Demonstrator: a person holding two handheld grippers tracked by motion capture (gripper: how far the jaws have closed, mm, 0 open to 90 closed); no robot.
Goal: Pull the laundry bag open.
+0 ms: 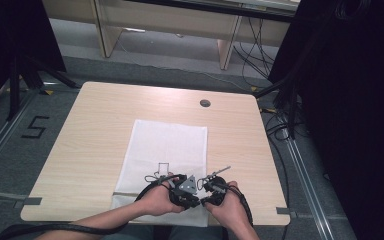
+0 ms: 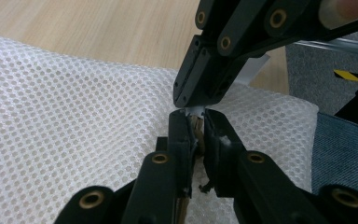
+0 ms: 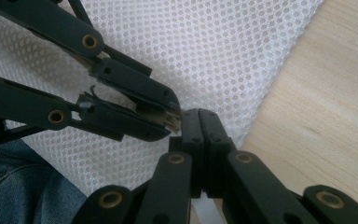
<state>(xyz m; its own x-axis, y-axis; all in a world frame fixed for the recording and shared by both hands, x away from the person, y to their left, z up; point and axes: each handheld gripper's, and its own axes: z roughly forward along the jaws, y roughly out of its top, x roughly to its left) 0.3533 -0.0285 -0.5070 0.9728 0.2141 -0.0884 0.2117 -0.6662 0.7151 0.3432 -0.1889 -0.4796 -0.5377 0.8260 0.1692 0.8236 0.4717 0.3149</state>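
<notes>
- My two grippers meet tip to tip over the near end of the white mesh sheet (image 1: 166, 150), which lies flat on the table (image 1: 90, 130) and runs from about the middle of the top to the edge closest to me.
- In the high view my left gripper (image 1: 182, 192) and my right gripper (image 1: 211, 192) sit side by side just above that near edge, with my hands wrapped around them and my forearms coming in from below.
- In the left gripper view my left jaws (image 2: 196, 128) are clenched on a small, thin, brownish piece (image 2: 196, 126) that sits between the pads; I cannot tell what the piece is.
- In the same view the tips of my right jaws come down from above and touch a small white tab (image 2: 196, 111) right at the tips of my left jaws.
- In the right gripper view my right jaws (image 3: 200, 122) are pressed fully together, pad against pad; whether anything thin is caught between them I cannot tell.
- There my left gripper comes in from the left, its tips touching the side of my right jaws, with the brownish piece showing at its tip.
- The mesh is full of small round holes and lies under both sets of jaws; its long side edge runs beside bare wood on my right.
- A small dark round cap (image 1: 205, 103) sits in the table well beyond the far end of the mesh.
- The near corner of the mesh hangs slightly over the table edge above my denim-covered lap (image 3: 14, 186).
</notes>
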